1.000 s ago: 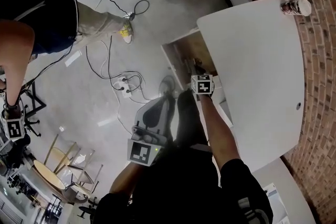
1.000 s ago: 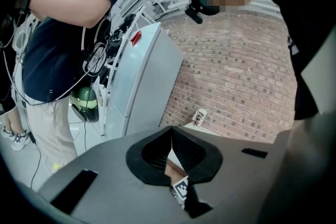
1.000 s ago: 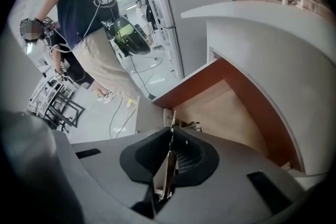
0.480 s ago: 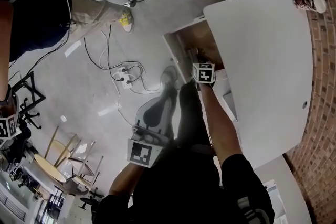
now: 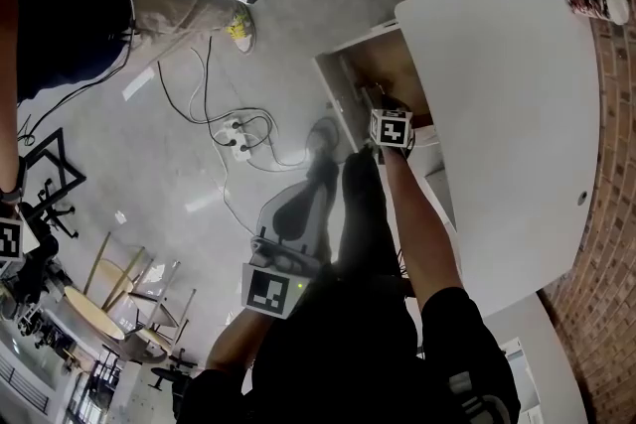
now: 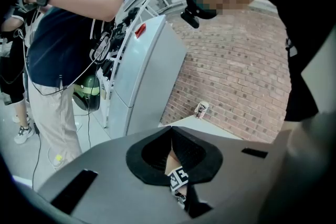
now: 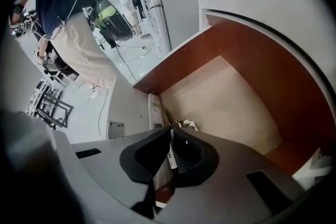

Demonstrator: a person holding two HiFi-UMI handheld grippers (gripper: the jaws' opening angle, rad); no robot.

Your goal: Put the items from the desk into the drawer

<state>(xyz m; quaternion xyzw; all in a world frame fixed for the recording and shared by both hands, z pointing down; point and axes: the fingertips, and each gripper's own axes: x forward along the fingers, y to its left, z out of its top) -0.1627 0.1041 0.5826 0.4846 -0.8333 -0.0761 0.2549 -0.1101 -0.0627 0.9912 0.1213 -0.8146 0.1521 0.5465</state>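
Drawer [image 7: 231, 107] open; R tool [image 7: 170, 131] clenched on slim white item [image 7: 171, 158], lengthwise along jaws, pointing in; L tool [image 6: 171, 131] clenched empty.

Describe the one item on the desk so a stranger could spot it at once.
Start at the white desk against the brick wall. At its far corner, right beside the bricks, sits a small cup, white with dark print. It is the only loose thing on the desktop, well away from the open drawer.
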